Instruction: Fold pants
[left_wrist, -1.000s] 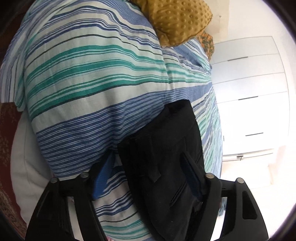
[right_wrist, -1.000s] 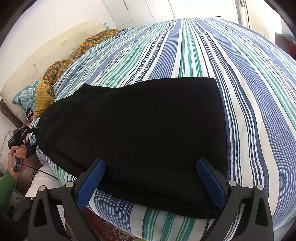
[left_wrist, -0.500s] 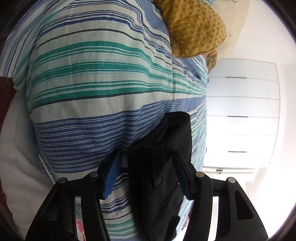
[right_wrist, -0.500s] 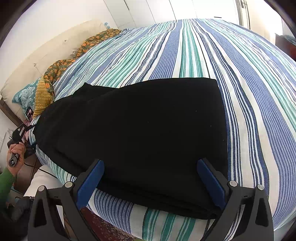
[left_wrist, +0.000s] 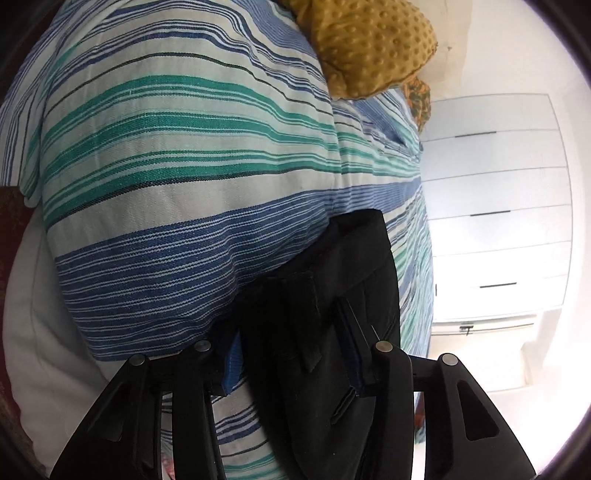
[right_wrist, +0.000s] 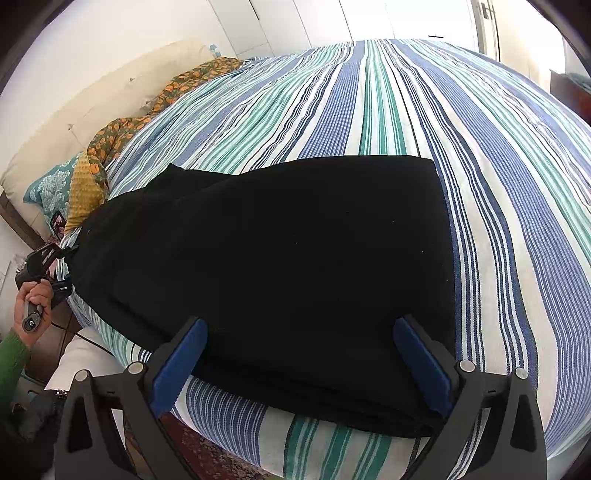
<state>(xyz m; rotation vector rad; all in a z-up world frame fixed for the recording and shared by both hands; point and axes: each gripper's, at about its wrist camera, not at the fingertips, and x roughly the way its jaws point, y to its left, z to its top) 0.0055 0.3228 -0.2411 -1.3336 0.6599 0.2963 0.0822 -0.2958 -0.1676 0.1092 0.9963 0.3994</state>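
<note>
Black pants (right_wrist: 288, 258) lie folded lengthwise on the striped bedspread (right_wrist: 480, 147), waist end at the left bed edge. My left gripper (left_wrist: 291, 350) is shut on the waistband of the pants (left_wrist: 332, 295), one finger on each side of the thick fabric. It also shows in the right wrist view (right_wrist: 48, 258), held in a hand at the far left. My right gripper (right_wrist: 299, 354) is open, its blue pads wide apart over the near edge of the pants, holding nothing.
A mustard dotted cushion (left_wrist: 369, 40) and an orange-patterned cloth (right_wrist: 147, 114) lie by the cream headboard (right_wrist: 92, 110). White wardrobe doors (left_wrist: 498, 206) stand beyond the bed. A white mattress side (left_wrist: 40, 332) and dark rug (right_wrist: 207, 458) show below the bed edge.
My left gripper's fingers have closed in on the waistband, from wide apart to pinching it. The right gripper and the pants have stayed almost still.
</note>
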